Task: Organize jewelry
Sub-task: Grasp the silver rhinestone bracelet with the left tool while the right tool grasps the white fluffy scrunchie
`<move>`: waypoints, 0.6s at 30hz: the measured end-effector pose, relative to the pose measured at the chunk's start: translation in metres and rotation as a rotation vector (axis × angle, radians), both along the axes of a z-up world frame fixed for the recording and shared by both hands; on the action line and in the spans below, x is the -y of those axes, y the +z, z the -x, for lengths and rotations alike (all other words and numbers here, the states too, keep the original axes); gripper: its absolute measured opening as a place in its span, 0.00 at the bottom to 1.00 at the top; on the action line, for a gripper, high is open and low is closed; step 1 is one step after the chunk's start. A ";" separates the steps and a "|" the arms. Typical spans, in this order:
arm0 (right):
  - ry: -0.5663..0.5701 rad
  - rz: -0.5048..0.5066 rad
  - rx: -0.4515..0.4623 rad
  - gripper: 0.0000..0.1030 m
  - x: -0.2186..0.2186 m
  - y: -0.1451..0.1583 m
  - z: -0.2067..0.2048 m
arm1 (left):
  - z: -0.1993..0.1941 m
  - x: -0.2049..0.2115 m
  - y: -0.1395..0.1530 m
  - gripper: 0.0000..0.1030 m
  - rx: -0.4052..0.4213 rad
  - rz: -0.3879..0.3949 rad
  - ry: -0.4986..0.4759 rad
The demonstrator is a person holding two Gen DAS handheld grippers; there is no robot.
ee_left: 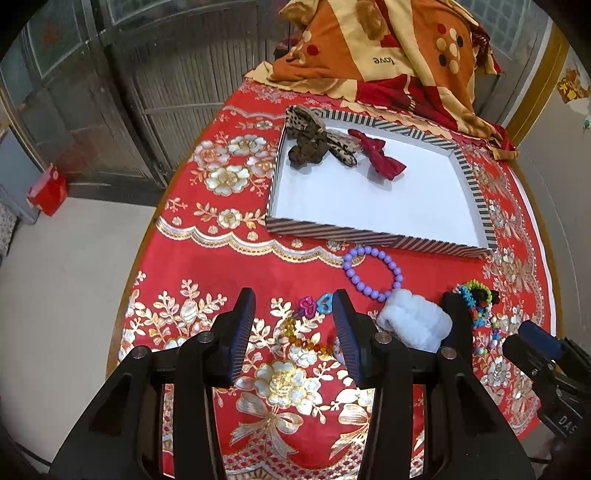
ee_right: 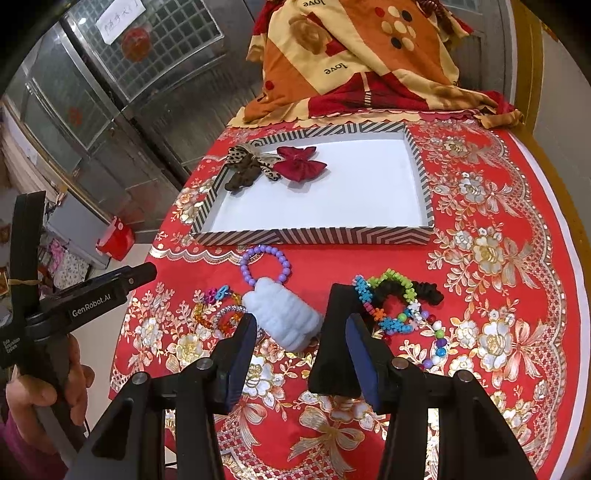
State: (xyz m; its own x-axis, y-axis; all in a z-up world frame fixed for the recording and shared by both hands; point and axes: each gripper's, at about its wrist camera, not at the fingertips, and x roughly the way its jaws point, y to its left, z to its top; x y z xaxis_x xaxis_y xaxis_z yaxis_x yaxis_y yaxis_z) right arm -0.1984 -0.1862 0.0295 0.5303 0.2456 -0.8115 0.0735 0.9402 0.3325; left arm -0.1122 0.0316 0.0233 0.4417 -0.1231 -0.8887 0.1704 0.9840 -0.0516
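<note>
The shallow white tray with striped rim [ee_right: 354, 236] lies mid-table, holding two bows, leopard [ee_right: 251, 162] and red satin [ee_right: 301, 164], most of its floor bare. Before it: one purple bead bracelet [ee_right: 266, 267], one white fluffy scrunchie [ee_right: 284, 315], tangled beaded pieces. Both the left gripper [ee_left: 293, 332] and right gripper [ee_right: 301, 350] hover spread, empty.

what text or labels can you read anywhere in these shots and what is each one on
"love", upside down, on the orange patterned cloth at the far end of the table
"GenRobot.AI" on the body of the left gripper in the right wrist view
"DAS", cut off by the frame edge, on the right gripper's body in the left wrist view
Small white print on the left gripper's handle: too small to read
Paper sign on the window: characters too blurred to read
</note>
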 end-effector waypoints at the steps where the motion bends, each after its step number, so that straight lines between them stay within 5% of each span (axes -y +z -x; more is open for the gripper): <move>1: 0.002 0.000 -0.002 0.47 -0.001 -0.001 0.000 | -0.001 -0.003 -0.002 0.41 -0.014 0.013 0.000; 18: 0.132 0.008 -0.072 0.55 -0.020 -0.034 -0.025 | 0.003 -0.003 -0.052 0.41 -0.220 0.108 -0.161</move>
State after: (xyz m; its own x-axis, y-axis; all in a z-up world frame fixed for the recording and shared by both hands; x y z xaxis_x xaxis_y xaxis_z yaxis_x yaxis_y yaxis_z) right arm -0.1732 -0.1661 -0.0048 0.4344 0.3026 -0.8484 -0.0273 0.9459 0.3234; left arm -0.1155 0.0345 -0.0292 0.2067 -0.2749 -0.9390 0.2973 0.9320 -0.2074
